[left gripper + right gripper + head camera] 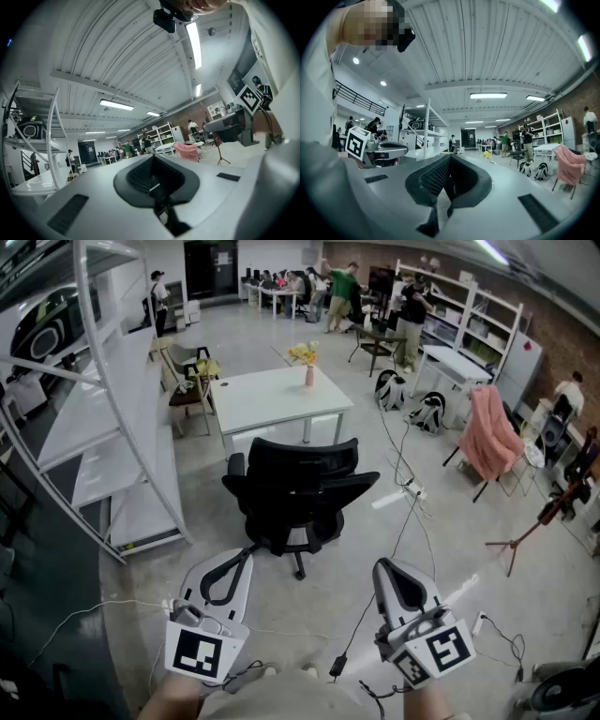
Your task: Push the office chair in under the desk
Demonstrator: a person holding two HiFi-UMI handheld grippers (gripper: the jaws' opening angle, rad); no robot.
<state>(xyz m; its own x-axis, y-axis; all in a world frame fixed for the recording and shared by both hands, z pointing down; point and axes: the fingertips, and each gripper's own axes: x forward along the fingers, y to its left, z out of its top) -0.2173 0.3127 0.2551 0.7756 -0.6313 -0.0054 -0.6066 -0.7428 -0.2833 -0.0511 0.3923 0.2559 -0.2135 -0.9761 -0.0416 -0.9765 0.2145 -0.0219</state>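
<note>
A black office chair (295, 491) stands pulled out from the white desk (272, 397), its backrest turned towards me. A vase of yellow flowers (307, 367) sits on the desk's far edge. In the head view my left gripper (241, 557) hovers just short of the chair's base on the near left, shut and empty. My right gripper (388, 568) is held to the near right of the chair, also shut with nothing in it. Both gripper views tilt up towards the ceiling; the left gripper (152, 180) and right gripper (446, 180) show closed black pads there.
Tall white shelving (112, 427) lines the left side. A power strip (410, 490) and cables lie on the floor right of the chair. A pink cloth on a chair (489, 432), a tripod (525, 540) and backpacks (389, 390) stand further right. People move about at the far end.
</note>
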